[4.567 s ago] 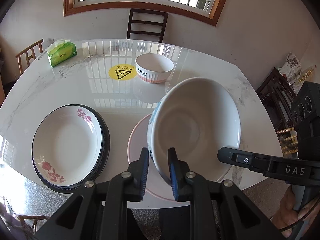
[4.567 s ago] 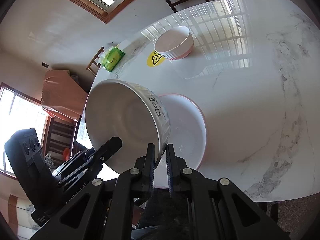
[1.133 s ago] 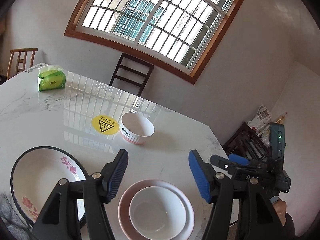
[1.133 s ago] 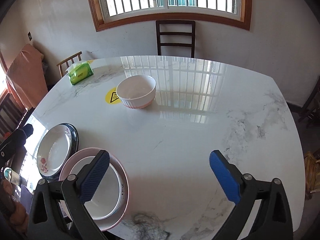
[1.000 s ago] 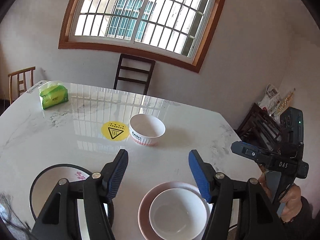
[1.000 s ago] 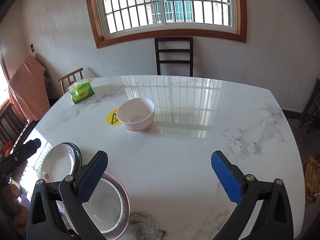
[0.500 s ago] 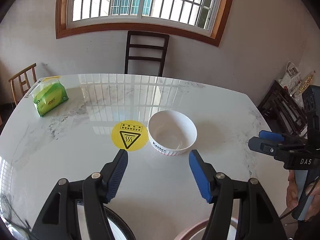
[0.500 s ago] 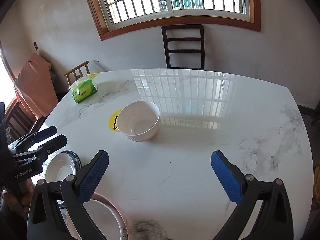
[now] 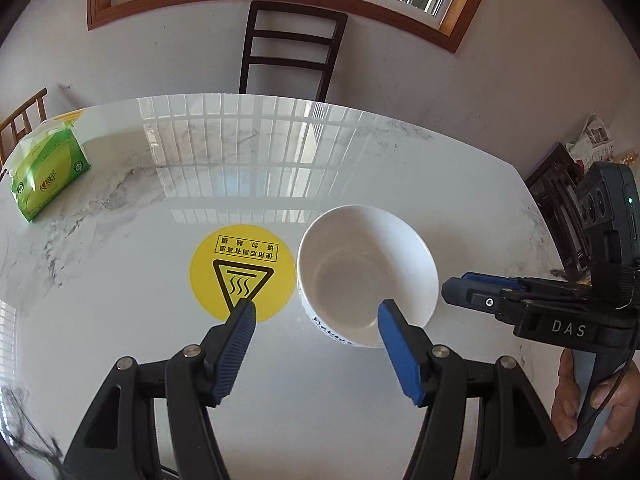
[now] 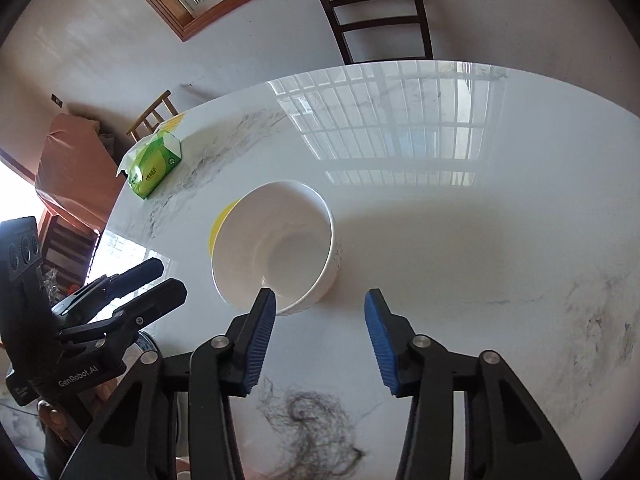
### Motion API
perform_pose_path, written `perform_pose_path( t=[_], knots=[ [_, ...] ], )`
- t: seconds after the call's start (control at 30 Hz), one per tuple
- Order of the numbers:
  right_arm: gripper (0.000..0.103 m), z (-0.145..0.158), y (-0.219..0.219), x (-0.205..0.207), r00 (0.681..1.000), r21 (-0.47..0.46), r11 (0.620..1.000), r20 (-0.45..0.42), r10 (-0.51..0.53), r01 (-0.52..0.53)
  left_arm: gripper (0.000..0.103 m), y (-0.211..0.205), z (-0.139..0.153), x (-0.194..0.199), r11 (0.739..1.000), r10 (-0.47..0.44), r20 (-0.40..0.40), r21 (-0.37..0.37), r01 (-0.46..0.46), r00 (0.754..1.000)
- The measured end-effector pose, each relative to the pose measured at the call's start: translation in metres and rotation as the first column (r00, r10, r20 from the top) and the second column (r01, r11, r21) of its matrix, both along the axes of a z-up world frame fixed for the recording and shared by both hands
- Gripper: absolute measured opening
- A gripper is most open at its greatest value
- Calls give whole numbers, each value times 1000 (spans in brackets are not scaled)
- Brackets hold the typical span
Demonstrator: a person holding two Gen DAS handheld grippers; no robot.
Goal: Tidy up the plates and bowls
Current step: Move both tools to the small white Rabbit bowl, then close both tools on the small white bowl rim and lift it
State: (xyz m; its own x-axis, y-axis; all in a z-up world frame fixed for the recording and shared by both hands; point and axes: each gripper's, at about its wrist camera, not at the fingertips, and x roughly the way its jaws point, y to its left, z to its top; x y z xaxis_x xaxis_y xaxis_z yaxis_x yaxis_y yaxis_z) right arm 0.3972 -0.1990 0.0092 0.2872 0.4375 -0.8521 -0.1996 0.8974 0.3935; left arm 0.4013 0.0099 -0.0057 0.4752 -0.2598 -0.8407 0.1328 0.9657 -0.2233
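Small white bowl (image 9: 366, 276) not yet gathered, alone on marble table (image 9: 120, 344); left gripper (image 9: 314, 314) and right gripper (image 10: 320, 304) both spread wide, empty, closing on its rim

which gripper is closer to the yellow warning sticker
Left. The left gripper has one fingertip over the yellow warning sticker; the right gripper sits beyond the white bowl.

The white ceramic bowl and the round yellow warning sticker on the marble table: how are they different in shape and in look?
The white ceramic bowl is a deep, raised vessel, while the round yellow warning sticker lies flat on the marble table. The bowl is plain white inside with small dark lettering on its outer wall; the sticker carries a black triangle with wavy lines and a box of characters. Both are round and sit side by side.
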Motion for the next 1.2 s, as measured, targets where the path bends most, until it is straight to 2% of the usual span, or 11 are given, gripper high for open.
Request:
perform_pose_path(
  t=[0.2,0.37,0.47,0.53,0.57,0.6,0.67,0.77,0.87,0.97,1.2],
  knots=[
    [38,-20,4,21,999,7,1000,-32,-20,20,65,-8,-8,19,1000,-1,-7,31,1,1000],
    [38,-28,12,32,999,-31,999,-48,-21,19,65,-18,-24,30,993,14,-38,121,-9,999],
    [29,-37,16,36,997,-43,999,-74,-22,19,65,-21,-35,33,988,21,-53,155,-12,998],
    [18,-42,19,39,996,-48,999,-83,-20,16,62,-21,-44,36,986,29,-78,167,-16,996],
    [14,-44,18,40,996,-54,998,-84,-22,18,31,-21,-50,38,986,32,-95,166,-16,995],
    [13,-45,18,40,996,-56,998,-82,-27,22,12,-21,-57,40,991,21,-132,137,-2,991],
    [9,-47,16,40,997,-49,998,-75,-33,30,11,-20,-60,39,991,53,-125,130,-36,991],
    [9,-49,13,42,996,1,1000,-87,-23,24,11,-23,-56,35,988,60,-108,148,-43,992],
    [9,-49,11,39,996,4,1000,-92,-20,21,11,-29,-44,22,983,46,-76,183,-32,996],
    [8,-49,4,29,994,34,999,-112,-19,23,11,-31,-28,6,984,42,-58,176,-31,997],
    [8,-16,-6,-9,997,83,996,-75,-17,23,12,-41,13,-43,984,19,9,177,-21,1000]
  ],
)
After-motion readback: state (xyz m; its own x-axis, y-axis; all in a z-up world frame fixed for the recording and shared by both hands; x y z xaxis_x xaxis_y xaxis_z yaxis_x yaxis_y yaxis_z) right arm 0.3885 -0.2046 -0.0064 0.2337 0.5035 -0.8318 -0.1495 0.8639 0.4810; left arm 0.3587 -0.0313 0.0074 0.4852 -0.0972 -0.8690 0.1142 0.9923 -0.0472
